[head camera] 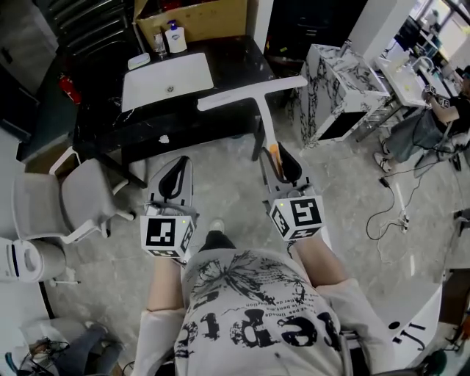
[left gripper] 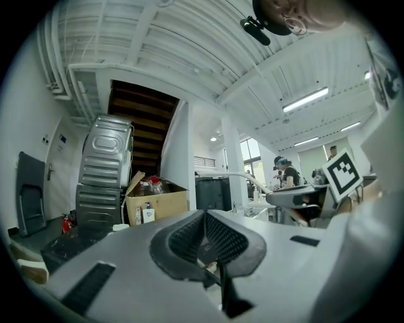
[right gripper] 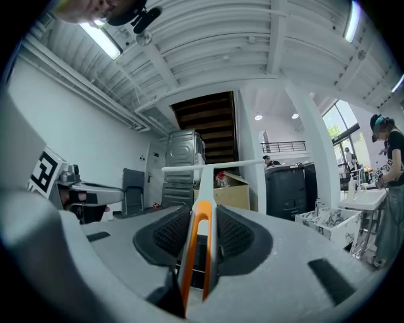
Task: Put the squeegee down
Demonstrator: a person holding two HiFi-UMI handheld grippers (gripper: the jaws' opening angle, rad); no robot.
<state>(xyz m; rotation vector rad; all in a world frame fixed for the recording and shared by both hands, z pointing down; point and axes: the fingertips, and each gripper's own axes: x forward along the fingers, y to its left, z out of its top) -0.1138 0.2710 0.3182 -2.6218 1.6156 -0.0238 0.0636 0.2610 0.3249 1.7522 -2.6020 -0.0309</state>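
Observation:
The squeegee has a long white blade [head camera: 250,92] and a white shaft with an orange loop handle [head camera: 274,153]. My right gripper [head camera: 279,165] is shut on that handle and holds the squeegee level, its blade over the front edge of the black counter [head camera: 235,59]. In the right gripper view the orange handle [right gripper: 201,230] sits pinched between the dark pads, and the blade [right gripper: 211,167] crosses ahead. My left gripper [head camera: 174,176] hangs beside it at the left, shut with nothing in it; its pads [left gripper: 189,236] meet.
A white sink [head camera: 167,79] is set in the counter, with a soap bottle [head camera: 175,37] and a cardboard box [head camera: 194,18] behind it. A grey chair [head camera: 73,198] stands at the left, a marbled cabinet [head camera: 338,88] at the right. Cables [head camera: 393,198] lie on the floor.

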